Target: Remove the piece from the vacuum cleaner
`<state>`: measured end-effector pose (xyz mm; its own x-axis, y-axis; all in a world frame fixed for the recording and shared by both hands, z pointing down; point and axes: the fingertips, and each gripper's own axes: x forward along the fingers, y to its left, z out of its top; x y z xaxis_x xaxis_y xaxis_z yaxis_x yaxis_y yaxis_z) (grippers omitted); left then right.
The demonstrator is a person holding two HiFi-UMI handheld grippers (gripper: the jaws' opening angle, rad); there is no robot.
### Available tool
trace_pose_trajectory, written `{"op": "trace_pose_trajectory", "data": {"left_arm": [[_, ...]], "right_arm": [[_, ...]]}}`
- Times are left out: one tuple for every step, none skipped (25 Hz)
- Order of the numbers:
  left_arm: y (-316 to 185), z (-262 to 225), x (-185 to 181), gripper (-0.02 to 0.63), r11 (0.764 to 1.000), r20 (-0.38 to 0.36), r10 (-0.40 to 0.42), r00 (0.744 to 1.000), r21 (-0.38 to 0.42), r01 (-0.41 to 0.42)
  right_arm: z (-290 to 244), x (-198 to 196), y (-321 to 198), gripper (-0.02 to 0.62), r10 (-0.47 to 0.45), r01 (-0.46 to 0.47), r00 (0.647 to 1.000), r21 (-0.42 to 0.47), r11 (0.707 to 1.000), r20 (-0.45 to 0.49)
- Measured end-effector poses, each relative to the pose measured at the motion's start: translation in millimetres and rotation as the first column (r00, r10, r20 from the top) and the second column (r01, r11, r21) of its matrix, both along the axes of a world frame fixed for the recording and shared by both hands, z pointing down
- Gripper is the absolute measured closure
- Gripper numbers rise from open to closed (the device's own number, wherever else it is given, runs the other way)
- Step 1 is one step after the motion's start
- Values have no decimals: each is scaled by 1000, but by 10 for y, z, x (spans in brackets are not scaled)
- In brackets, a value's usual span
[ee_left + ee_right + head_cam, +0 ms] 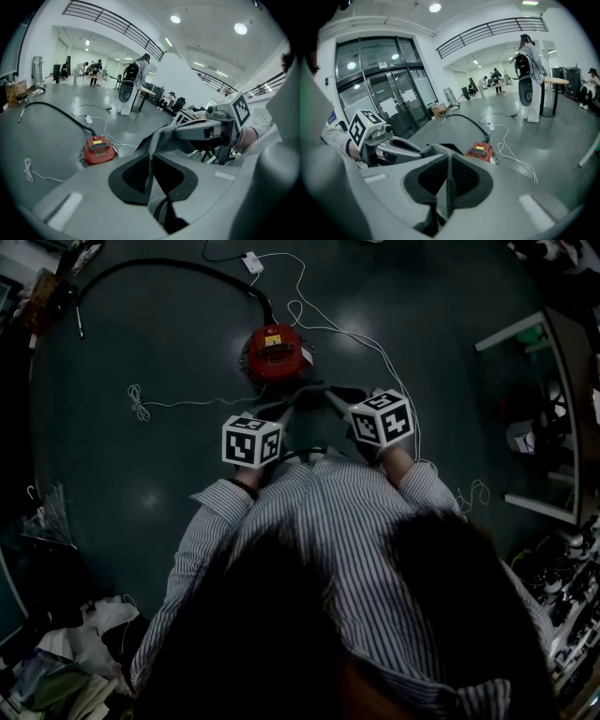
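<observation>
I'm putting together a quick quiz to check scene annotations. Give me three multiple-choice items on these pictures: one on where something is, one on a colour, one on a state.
1. Where is the vacuum cleaner?
A. On the floor, ahead of the person
B. On a shelf
C. Lifted into the air

2. What colour is its body?
A. Blue
B. Red
C. Yellow

3. How do the jaws of the left hand-held gripper stand?
A. Wide apart
B. Closed on a cable
C. Together, with nothing between them

Answers:
1 A: the head view shows it resting on the floor in front of the person.
2 B: its body is red in all three views.
3 C: the left gripper view shows the pads meeting with nothing between them.
</observation>
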<state>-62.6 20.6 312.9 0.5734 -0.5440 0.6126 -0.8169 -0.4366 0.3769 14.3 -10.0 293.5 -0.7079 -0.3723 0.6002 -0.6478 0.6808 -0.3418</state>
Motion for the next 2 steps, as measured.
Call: {"op": "trace_pose_trajectory", "data": {"left_arm": [[-11,-1,9,574,1000,0,2,1000,1,-2],[-21,-3,18,574,1000,-1,4,1000,1,-4]], "right_arm": [[0,9,-8,571,1,-1,1000,-1,1000,0],[1,17,-17,571,2,-2,1000,-1,1000,-1]]}}
